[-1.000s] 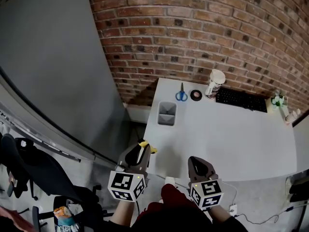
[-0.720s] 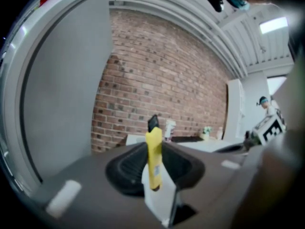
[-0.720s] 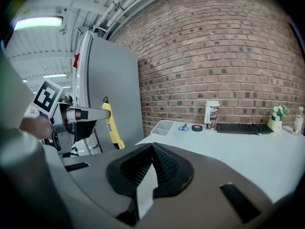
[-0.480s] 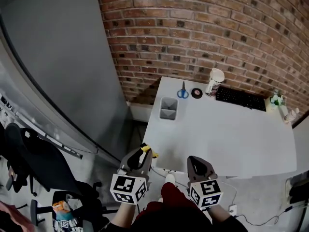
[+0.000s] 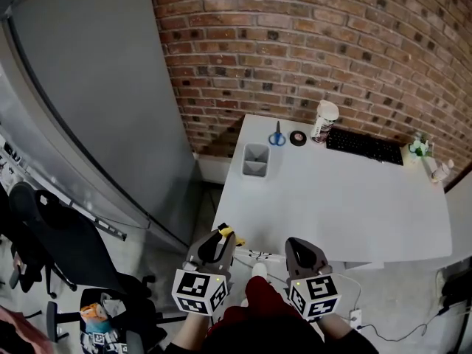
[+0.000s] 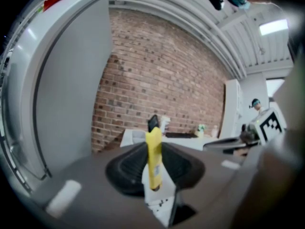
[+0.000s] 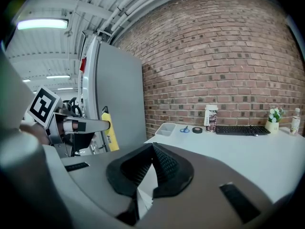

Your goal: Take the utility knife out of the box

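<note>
A yellow utility knife (image 6: 153, 159) stands upright between the pads of my left gripper (image 6: 154, 168), which is shut on it. In the head view the knife (image 5: 226, 232) pokes out of the left gripper (image 5: 220, 239), off the near left corner of the white table (image 5: 346, 205). The grey box (image 5: 256, 161) sits far off at the table's left edge, open side up. My right gripper (image 5: 299, 246) hangs beside the left one, its pads (image 7: 159, 163) closed together with nothing between them. The right gripper view shows the left gripper (image 7: 88, 125) holding the knife (image 7: 110, 130) off to the left.
Blue scissors (image 5: 276, 136), a tape roll (image 5: 298, 138), a tall cup (image 5: 323, 121), a black keyboard (image 5: 363, 147) and a small plant (image 5: 419, 147) line the table's far edge by the brick wall. A grey panel (image 5: 96, 87) and a black chair (image 5: 51, 249) stand left.
Both grippers have drawn back from the table's near edge, the left one still carrying the knife. The table and box now lie farther away.
</note>
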Demonstrator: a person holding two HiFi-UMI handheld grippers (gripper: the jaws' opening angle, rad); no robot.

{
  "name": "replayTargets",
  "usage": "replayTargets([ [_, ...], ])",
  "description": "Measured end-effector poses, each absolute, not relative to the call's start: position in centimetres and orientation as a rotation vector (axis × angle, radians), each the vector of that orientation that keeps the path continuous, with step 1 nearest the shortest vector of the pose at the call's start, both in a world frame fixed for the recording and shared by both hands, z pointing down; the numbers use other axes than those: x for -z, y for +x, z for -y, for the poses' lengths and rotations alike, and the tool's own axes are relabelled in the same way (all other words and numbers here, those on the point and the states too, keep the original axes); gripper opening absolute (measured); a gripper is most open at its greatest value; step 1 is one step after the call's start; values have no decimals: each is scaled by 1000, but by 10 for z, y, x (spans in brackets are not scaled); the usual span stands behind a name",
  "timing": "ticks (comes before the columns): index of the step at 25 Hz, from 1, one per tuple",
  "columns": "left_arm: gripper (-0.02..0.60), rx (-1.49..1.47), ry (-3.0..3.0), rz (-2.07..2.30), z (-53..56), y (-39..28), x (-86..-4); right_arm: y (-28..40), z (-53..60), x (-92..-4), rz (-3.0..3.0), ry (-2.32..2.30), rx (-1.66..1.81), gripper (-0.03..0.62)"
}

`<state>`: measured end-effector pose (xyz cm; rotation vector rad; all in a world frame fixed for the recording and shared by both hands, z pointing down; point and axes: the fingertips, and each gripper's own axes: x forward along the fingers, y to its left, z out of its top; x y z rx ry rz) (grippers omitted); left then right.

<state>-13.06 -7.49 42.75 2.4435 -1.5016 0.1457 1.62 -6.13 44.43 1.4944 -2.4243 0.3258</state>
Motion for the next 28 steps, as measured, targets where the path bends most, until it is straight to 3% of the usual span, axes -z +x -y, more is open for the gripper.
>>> replayTargets([
  [28,92,-196,2454,1378,39,-68,-446,70,28,-436,2410,1562,-303,8],
])
